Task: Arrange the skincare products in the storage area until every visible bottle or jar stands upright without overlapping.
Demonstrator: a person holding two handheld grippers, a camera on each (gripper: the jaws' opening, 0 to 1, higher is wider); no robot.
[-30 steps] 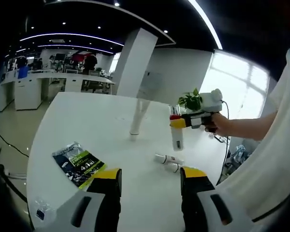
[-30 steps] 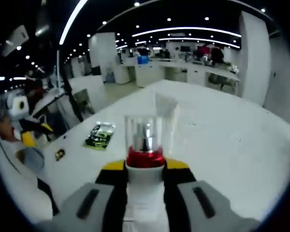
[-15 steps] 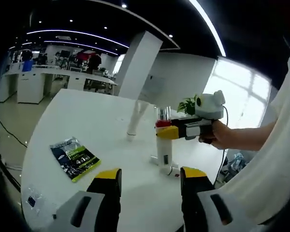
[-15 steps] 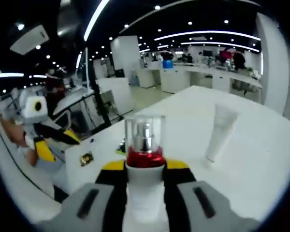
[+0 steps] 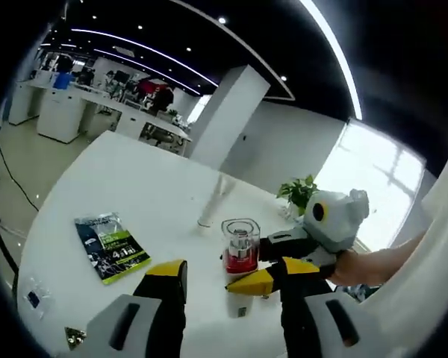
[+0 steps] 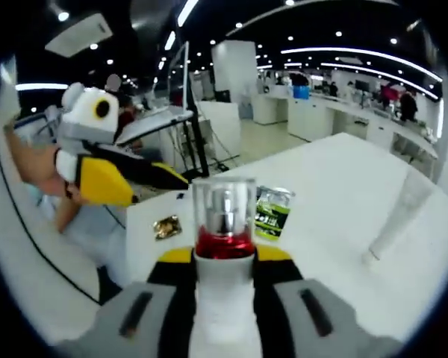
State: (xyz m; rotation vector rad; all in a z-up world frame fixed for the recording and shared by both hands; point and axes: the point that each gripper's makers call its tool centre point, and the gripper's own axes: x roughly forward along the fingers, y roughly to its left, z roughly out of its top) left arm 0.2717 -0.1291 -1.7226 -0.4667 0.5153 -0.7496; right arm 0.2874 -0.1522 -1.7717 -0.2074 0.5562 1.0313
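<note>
**Right tongs grip the pump bottle; left tongs gape empty**

The right tongs [image 6: 224, 257] clamp the pump bottle [image 6: 224, 224] upright over the table [image 6: 336, 194]. The left tongs [image 5: 231, 280] hold nothing, jaws wide apart. Beyond the bottle stand a white tube [image 5: 213, 203] and a potted plant [image 5: 299, 192]; a green sachet [image 5: 110, 246] lies left, clear of everything.

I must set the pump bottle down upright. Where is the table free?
Bare table lies between the green sachet and the standing white tube, and beyond the tube. Near the left gripper, the right gripper holding the pump bottle crowds the space.
</note>
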